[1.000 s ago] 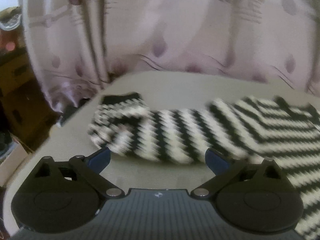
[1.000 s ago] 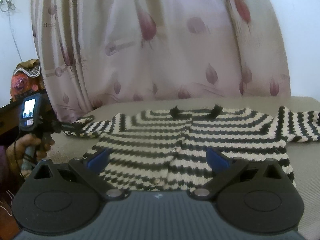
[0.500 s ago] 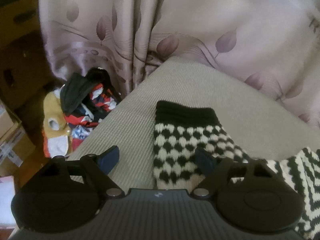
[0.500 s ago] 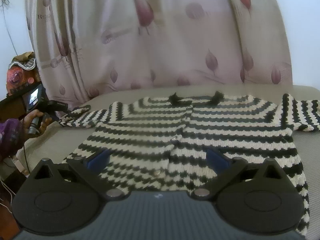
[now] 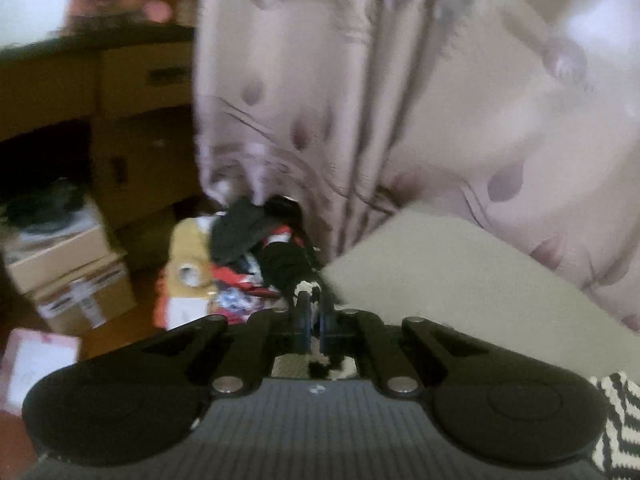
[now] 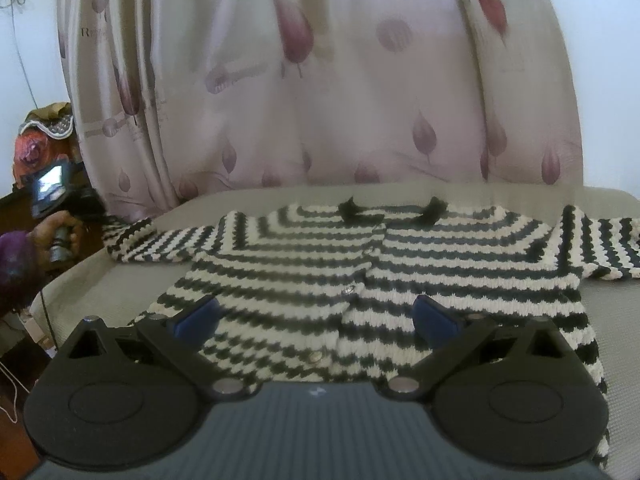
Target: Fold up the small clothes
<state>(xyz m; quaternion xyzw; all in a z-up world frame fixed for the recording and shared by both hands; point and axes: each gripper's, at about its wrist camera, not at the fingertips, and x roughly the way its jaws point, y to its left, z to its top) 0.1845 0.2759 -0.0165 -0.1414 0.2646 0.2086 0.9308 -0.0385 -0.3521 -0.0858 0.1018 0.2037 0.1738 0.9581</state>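
The cardigan (image 6: pixel 360 276) lies flat and face up on the bed (image 6: pixel 100 296), collar toward the curtain (image 6: pixel 320 80), both sleeves spread outward. The left sleeve (image 6: pixel 160 236) reaches to the bed's edge; the right sleeve (image 6: pixel 600 244) runs out the opposite way.

Step in hand, as I judge it: the first sleeve fold. I have taken the cuff (image 5: pixel 306 286) of the left sleeve. Next move, by my reading: carry that cuff inward over the cardigan's chest and lay the sleeve across the body without dragging the shoulder. The knit is loose and thick, so I expect it to stretch if pulled hard; a lift before the carry should keep the body flat.

My left gripper (image 5: pixel 314 322) is clamped tight, fingers almost meeting, with a bit of black-and-white knit pinched between them. It sits at the sleeve end of the cardigan, off the bed's corner. Beyond it, past the cardigan, a heap of clothes (image 5: pixel 260 256) and boxes (image 5: pixel 72 276) lie on the floor.

My right gripper (image 6: pixel 316 320) stands with its jaws wide apart, over the cardigan's lower hem near the button line. It holds nothing; whether it touches the knit I cannot tell.
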